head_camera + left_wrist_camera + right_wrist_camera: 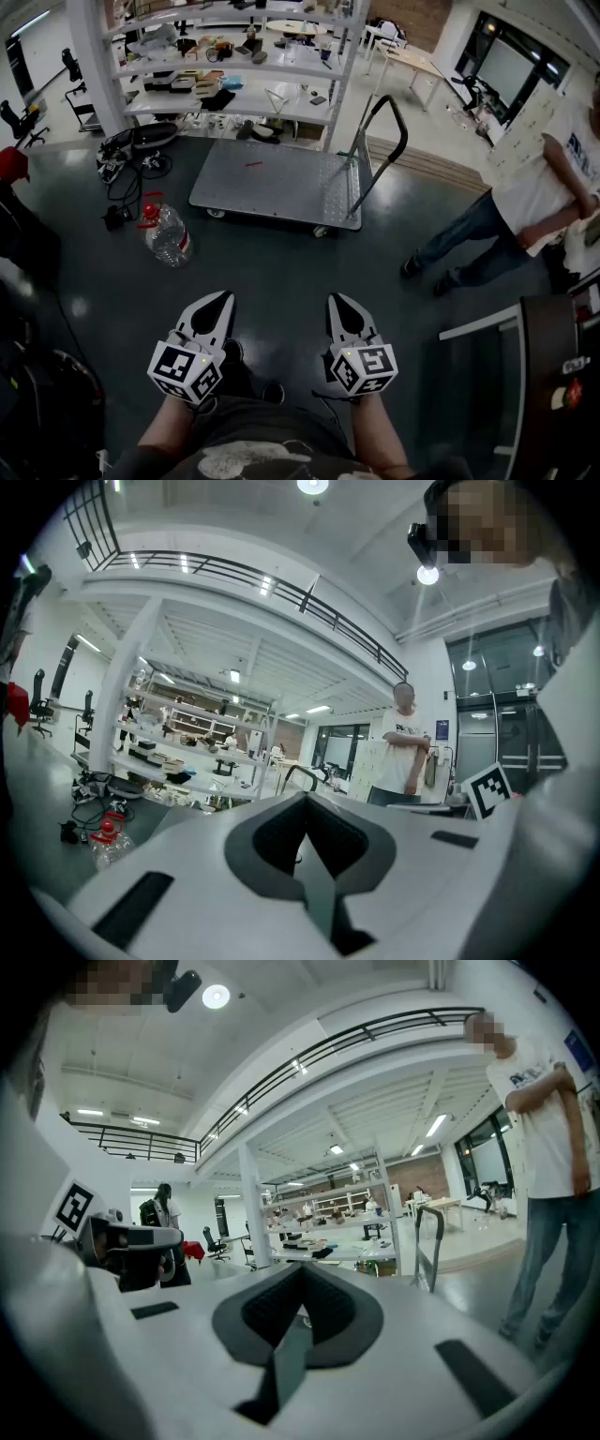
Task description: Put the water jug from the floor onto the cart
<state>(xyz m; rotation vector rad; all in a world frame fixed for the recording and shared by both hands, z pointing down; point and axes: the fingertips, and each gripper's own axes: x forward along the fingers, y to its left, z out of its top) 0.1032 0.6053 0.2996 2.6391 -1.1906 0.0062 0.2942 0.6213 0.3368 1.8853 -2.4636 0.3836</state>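
A clear plastic water jug (pixel 167 232) with a red cap and handle lies on the dark floor, left of the cart. It shows again at the lower left of the left gripper view as the water jug (pixel 108 837). The grey flat cart (pixel 274 183) with a black push handle (pixel 392 131) stands beyond it, nothing on its deck but a small red mark. My left gripper (pixel 224 298) and right gripper (pixel 338 300) hang side by side near my body, well short of the jug. Both have their jaws together and hold nothing.
White shelving (pixel 234 66) full of small items stands behind the cart. Cables and dark gear (pixel 131 164) lie on the floor left of the cart. A person in a white shirt and jeans (pixel 511 211) stands at the right. A dark rack (pixel 539 375) is at lower right.
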